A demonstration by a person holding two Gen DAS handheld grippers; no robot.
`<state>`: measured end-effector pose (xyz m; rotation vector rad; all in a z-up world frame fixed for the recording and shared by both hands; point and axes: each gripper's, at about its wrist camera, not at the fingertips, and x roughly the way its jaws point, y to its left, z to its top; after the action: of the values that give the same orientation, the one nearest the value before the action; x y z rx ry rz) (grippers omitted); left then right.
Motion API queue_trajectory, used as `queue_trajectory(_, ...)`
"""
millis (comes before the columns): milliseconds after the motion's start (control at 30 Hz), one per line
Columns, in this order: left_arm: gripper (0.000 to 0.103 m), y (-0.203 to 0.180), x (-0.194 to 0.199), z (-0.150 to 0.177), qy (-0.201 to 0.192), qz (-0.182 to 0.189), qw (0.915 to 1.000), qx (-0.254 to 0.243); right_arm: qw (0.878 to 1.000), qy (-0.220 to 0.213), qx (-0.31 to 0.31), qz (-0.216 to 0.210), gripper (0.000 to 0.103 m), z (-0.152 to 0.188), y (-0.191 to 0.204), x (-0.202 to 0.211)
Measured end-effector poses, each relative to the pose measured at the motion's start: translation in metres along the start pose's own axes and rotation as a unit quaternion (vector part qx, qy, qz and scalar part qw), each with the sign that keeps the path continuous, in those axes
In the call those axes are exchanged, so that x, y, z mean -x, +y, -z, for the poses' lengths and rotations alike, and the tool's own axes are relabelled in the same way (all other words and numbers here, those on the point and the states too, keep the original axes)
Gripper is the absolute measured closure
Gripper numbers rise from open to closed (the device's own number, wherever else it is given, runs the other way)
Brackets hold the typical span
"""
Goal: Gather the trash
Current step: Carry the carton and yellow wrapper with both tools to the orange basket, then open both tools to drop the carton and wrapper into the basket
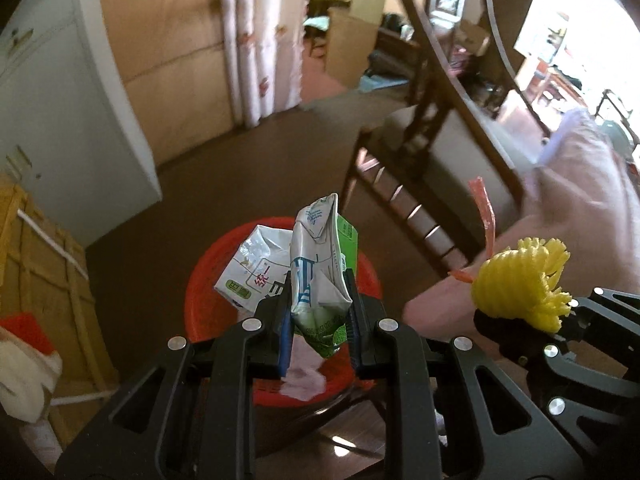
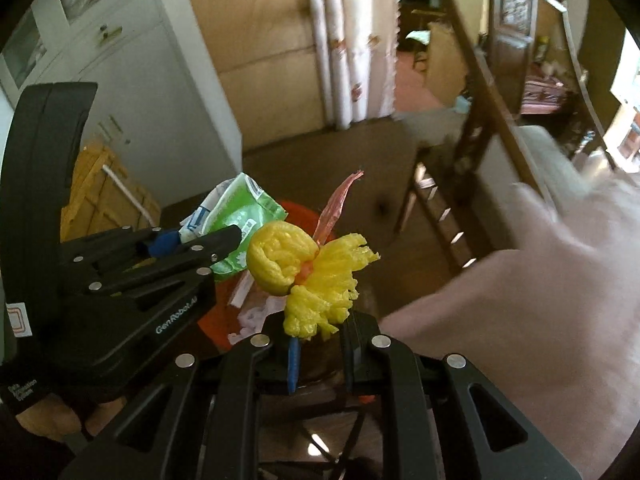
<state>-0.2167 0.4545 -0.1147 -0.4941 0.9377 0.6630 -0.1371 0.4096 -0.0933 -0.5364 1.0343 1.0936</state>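
Observation:
My left gripper [image 1: 318,316] is shut on a crumpled green and white drink carton [image 1: 320,264] and holds it upright above a red bin [image 1: 200,300]. The bin holds another white carton [image 1: 252,272] and pink tissue [image 1: 304,380]. My right gripper [image 2: 318,330] is shut on a yellow foam net [image 2: 312,272] tied with a red plastic strip [image 2: 336,204]. It hangs just right of the left gripper [image 2: 224,240], near the bin's right side. The yellow net also shows in the left wrist view [image 1: 520,280].
A dark wooden chair [image 1: 400,160] stands behind the bin on the brown floor. A pink cloth-covered surface [image 1: 560,220] lies to the right. A white cabinet [image 1: 60,120] and a yellow cardboard box [image 1: 36,264] stand at the left.

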Motion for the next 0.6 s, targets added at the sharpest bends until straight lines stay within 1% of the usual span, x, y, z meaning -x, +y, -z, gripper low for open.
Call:
queue_trajectory(167,0.08,0.022,-0.025,0.005,0.025,-0.023,0.9992,0.02,0.999,0.033,0.002,-0.031,0.086,-0.006,0.011,-0.041)
queue_trajectory(300,0.08,0.038,-0.04,0.011,0.041,-0.04,0.9978,0.032,0.998,0.052,0.006,-0.043,0.086,-0.005,0.015,-0.061)
queue_trajectory(433,0.08,0.048,-0.055,0.017,0.058,-0.049,0.9963,0.04,0.996,0.071,0.013,-0.048,0.086,-0.004,0.02,-0.082)
queue_trajectory(533,0.079,0.053,-0.067,0.021,0.076,-0.048,0.9949,0.046,0.994,0.095,0.02,-0.058,0.085,0.002,0.025,-0.102)
queue_trajectory(567,0.079,0.053,-0.071,0.021,0.081,-0.049,0.9944,0.048,0.993,0.102,0.023,-0.06,0.084,0.003,0.027,-0.109)
queue_trajectory(600,0.079,0.055,-0.074,0.022,0.083,-0.051,0.9941,0.048,0.992,0.108,0.024,-0.065,0.08,0.004,0.028,-0.115)
